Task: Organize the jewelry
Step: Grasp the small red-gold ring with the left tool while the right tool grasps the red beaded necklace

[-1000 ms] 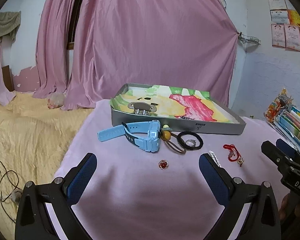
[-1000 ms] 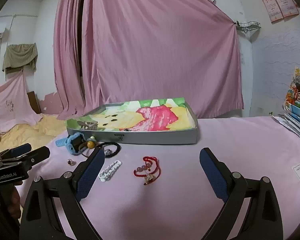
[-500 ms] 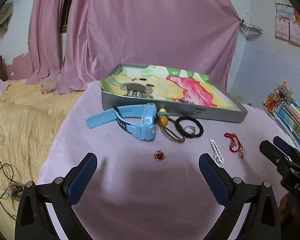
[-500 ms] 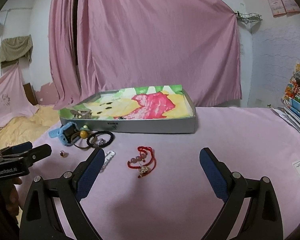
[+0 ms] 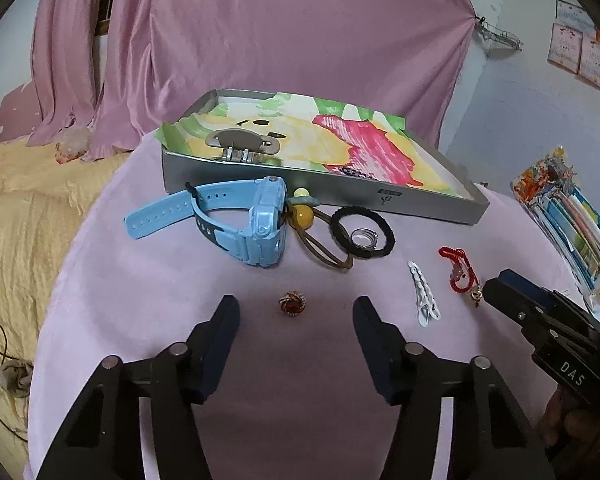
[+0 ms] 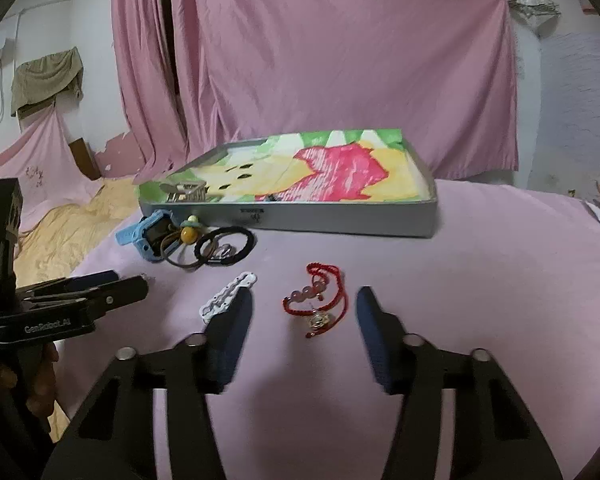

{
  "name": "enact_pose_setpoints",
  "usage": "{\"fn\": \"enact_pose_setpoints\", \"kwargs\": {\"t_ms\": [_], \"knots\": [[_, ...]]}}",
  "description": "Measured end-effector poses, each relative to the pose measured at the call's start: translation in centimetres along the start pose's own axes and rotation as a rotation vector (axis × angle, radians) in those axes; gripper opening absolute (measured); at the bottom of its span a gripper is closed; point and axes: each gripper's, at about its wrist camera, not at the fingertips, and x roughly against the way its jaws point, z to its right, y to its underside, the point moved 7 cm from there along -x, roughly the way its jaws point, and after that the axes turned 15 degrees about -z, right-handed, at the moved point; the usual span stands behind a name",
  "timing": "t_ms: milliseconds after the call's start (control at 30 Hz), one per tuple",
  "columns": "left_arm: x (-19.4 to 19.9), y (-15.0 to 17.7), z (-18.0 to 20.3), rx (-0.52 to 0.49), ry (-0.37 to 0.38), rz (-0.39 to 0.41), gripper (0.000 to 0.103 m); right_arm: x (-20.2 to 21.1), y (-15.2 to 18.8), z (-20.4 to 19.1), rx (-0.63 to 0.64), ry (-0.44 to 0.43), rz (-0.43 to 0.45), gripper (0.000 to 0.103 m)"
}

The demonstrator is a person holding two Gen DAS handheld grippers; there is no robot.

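My left gripper is open with a small red ring between its fingertips on the pink cloth. My right gripper is open around a red cord bracelet with pink beads. A grey tray lined with colourful paper holds a taupe hair claw. In front of it lie a blue watch, a brown hair tie with yellow bead, a black hair tie with a silver ring inside, and a white hair clip.
The table wears a pink cloth. A stack of books lies at the right edge. A yellow bedspread lies to the left. Pink curtains hang behind the tray.
Both grippers have moved forward and down toward the cloth. The left now brackets the red ring, the right brackets the red bracelet. Both jaw gaps have narrowed.
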Motion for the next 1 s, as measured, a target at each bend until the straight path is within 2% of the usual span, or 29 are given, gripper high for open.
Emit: {"fn": "enact_pose_setpoints", "kwargs": {"t_ms": [67,333,467,600,667,733,833,1000], "knots": [[-0.1,-0.2,0.1,-0.001,-0.002,-0.002,0.053,-0.4,0.0,0.0,-0.002,-0.003,-0.02,0.037],[-0.3,-0.5,0.4,-0.022,-0.022,-0.006,0.043,-1.3,0.0,0.3,-0.034,-0.032,-0.079,0.034],[-0.4,-0.6,0.6,-0.04,-0.027,-0.008,0.038,-1.9,0.0,0.2,-0.038,-0.045,-0.113,0.028],[-0.6,-0.7,0.6,-0.046,-0.043,-0.01,0.027,-2.1,0.1,0.0,-0.03,-0.052,-0.123,0.028],[-0.6,-0.7,0.6,-0.046,-0.048,-0.011,0.025,-2.2,0.1,-0.1,-0.026,-0.056,-0.128,0.028],[-0.6,-0.7,0.6,-0.048,-0.047,-0.011,0.022,-2.3,0.1,-0.1,-0.022,-0.059,-0.133,0.022],[-0.6,-0.6,0.7,-0.055,-0.047,-0.013,0.015,-2.4,0.3,-0.2,-0.019,-0.066,-0.146,0.022],[-0.6,-0.4,1.1,-0.075,-0.039,-0.015,0.014,-2.7,0.3,-0.4,-0.01,-0.06,-0.164,0.022]]}}
